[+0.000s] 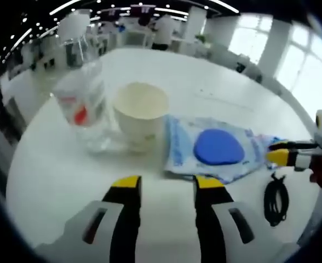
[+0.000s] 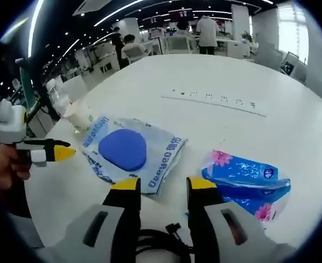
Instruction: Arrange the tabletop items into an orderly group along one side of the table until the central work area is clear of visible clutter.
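A broad white round worktop (image 1: 216, 93) carries everything, and it runs far back toward a bright office with desks and standing people. In the left gripper view, the largest item is a flat wipes packet with a blue oval patch (image 1: 218, 148), lying near the middle right, just beyond the left tongs (image 1: 162, 183); the same packet (image 2: 129, 149) lies just beyond the right tongs (image 2: 162, 185) in the right gripper view, slightly to their left. To the right of it in that view, well apart, sits a blue tissue pack with pink flowers (image 2: 248, 183), near the worktop's near right edge. In the left gripper view a clear plastic bottle with a red label (image 1: 84, 93) stands upright at far left, and a cream paper cup (image 1: 141, 114) stands just beside it, its right side close to the packet's left edge; bottle (image 2: 57, 96) and cup (image 2: 80, 114) appear small at the far left of the right gripper view. A coiled black cable (image 1: 276, 198) lies at near right in the left gripper view, apart from the packet; in the right gripper view the cable (image 2: 158, 241) sits between and under the jaws. The left tongs stand parted with nothing between their yellow tips. The right tongs stand likewise parted, gripping nothing.
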A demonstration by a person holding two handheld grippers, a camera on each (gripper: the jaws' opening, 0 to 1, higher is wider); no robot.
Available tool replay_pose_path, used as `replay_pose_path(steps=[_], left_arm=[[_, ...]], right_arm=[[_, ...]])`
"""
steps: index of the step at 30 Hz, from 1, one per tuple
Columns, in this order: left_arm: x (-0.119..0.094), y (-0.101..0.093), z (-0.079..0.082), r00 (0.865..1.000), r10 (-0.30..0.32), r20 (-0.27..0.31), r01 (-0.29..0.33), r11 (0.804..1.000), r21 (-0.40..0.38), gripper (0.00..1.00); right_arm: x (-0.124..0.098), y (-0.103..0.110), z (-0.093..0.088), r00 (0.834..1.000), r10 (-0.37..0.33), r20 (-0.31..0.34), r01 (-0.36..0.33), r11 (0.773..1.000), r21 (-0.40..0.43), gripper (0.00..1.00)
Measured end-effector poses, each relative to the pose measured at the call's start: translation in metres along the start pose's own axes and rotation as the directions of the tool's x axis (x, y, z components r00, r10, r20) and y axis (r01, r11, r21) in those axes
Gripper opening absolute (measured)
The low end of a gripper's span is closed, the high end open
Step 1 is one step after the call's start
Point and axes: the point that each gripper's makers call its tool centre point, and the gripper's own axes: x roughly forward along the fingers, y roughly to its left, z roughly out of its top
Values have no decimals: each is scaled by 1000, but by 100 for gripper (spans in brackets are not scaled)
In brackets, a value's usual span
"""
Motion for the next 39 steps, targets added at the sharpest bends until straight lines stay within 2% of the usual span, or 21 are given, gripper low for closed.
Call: replay_pose_path(steps=[5,10,15,22,32,39], left_arm=[[-12,4,-3,1000,-25,-1,25,1000,2,44],[-24,8,-3,999,-37,28,37,999,-8,48],[-33,6,-10,998,-54,26,54,999,5,54],[-48,1,-23,994,-105,17,103,992,70,65],[-66,0,-38,988,-157,0,157,986,61,76],[-79,-4,-44,984,-180,-1,180,981,78,79]], right_arm=[[-6,-4,-2,1000,-11,-6,10,1000,-11,36],[-15,-6,2,999,-29,18,29,999,-21,45],[-21,-3,1,1000,-18,23,19,1000,-22,46],[-31,5,-7,1000,14,19,-13,999,-44,52],[-55,9,-13,999,29,14,-28,997,-68,61],[-69,5,-25,1000,26,-12,-27,996,-81,64]])
